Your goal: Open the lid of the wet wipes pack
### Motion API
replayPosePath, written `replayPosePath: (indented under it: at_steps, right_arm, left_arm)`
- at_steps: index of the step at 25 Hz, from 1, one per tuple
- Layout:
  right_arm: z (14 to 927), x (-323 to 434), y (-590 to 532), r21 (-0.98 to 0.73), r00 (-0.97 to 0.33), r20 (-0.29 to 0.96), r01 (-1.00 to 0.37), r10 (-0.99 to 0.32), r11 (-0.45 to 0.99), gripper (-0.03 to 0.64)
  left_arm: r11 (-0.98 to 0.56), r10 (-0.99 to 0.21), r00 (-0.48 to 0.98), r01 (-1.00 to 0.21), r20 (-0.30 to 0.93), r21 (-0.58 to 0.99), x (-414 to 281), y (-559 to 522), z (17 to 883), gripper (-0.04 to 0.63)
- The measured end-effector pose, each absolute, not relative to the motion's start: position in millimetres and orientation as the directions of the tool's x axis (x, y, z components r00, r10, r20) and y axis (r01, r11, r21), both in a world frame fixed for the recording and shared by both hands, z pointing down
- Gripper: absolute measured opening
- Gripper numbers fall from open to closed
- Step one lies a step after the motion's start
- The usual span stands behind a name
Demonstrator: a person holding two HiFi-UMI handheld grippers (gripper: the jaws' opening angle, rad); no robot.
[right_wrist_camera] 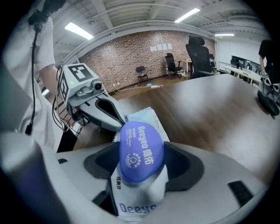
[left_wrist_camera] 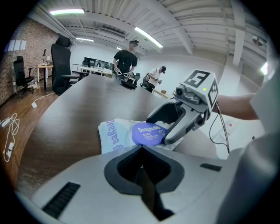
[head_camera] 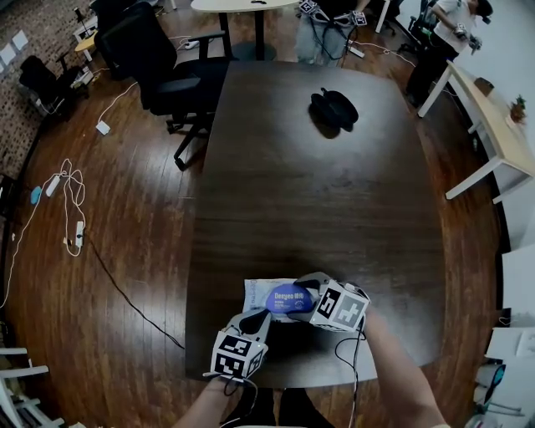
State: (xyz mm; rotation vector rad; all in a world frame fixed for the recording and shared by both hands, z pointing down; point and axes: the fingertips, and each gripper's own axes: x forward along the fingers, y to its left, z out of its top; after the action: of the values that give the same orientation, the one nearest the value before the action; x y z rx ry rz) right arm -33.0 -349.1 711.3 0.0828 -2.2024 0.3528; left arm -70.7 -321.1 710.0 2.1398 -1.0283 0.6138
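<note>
1 wet wipes pack (right_wrist_camera: 146, 119) lies on the table (head_camera: 318, 201), its 1 blue oval lid (right_wrist_camera: 141, 151) flat, wipes unseen. Of 2 grippers, the right gripper (head_camera: 303, 299) pinches the pack. The left gripper (head_camera: 259, 318), jaws pressed together and empty, has the pack just beyond its tips.

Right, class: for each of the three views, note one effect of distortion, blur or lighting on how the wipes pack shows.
Head view: fisheye bows the table edges; the wet wipes pack is small and low in frame. Left gripper view: the blue lid reads sharp, ceiling strip lights flare. Right gripper view: the lid fills the centre, print below it soft, table smeared.
</note>
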Motion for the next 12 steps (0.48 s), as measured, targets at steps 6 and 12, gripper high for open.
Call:
replayPosePath:
  at_steps: [6,12]
  right_arm:
    - [705,-31,-353,-0.407,-0.673,0.717,-0.192,0.182,0.893,0.313]
    - [683,-33,-366,-0.462,-0.736,0.652,-0.192,0.184,0.866,0.313]
  left_arm:
    - [-0.455,-0.496,0.566,-0.815,0.659,0.358,-71,-323,707,0.000]
    - [-0.452,-0.500,0.567,-0.815,0.655,0.362,-71,-324,706,0.000]
